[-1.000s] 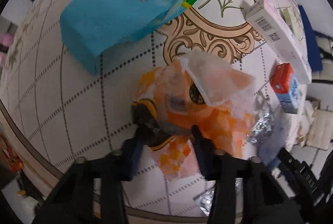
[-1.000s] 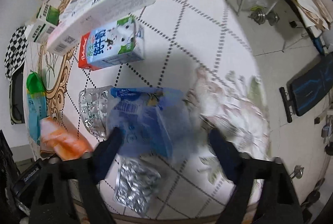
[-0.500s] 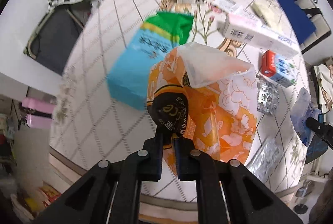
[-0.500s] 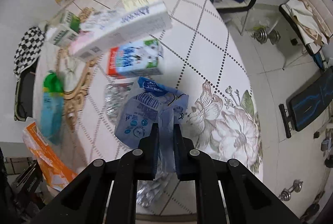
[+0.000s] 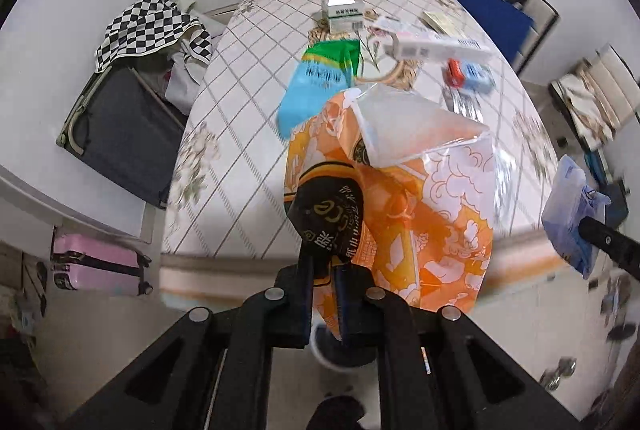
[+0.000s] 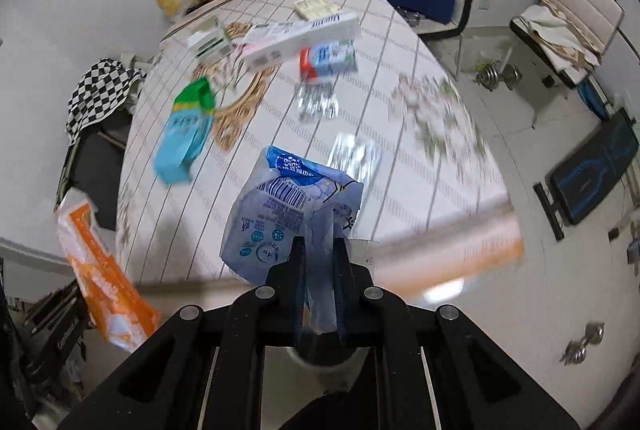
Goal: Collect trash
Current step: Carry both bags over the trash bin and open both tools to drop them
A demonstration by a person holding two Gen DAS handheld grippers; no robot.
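Both wrappers, flat on the table (image 5: 224, 134) a second ago, now hang in the air past its near edge. The left gripper (image 5: 324, 272), whose jaws then stood apart around the orange bag (image 5: 404, 214), is clamped narrow on the bag's dark printed corner. The right gripper (image 6: 318, 262), wide open a second ago over the blue pouch (image 6: 288, 206), is pinched tight on the pouch's lower edge. The table sits farther off in both views than before, its far end and the room around it now showing.

The orange bag is crumpled plastic with white cloud patterns, a black-and-gold label near the jaws and a clear, torn flap folded over at the top. The blue pouch is translucent, creased, with a barcode, small print and a darker blue band at its upper end. Each wrapper also shows at the edge of the other camera's view, held off the tabletop.

Left behind on the table are a teal bag (image 5: 316, 86) with a green top, a long white box (image 6: 296, 38), a red-and-blue carton (image 6: 328, 60), a green-and-white box (image 5: 344, 14) and foil blister packs (image 6: 316, 102); much of this is motion-blurred.
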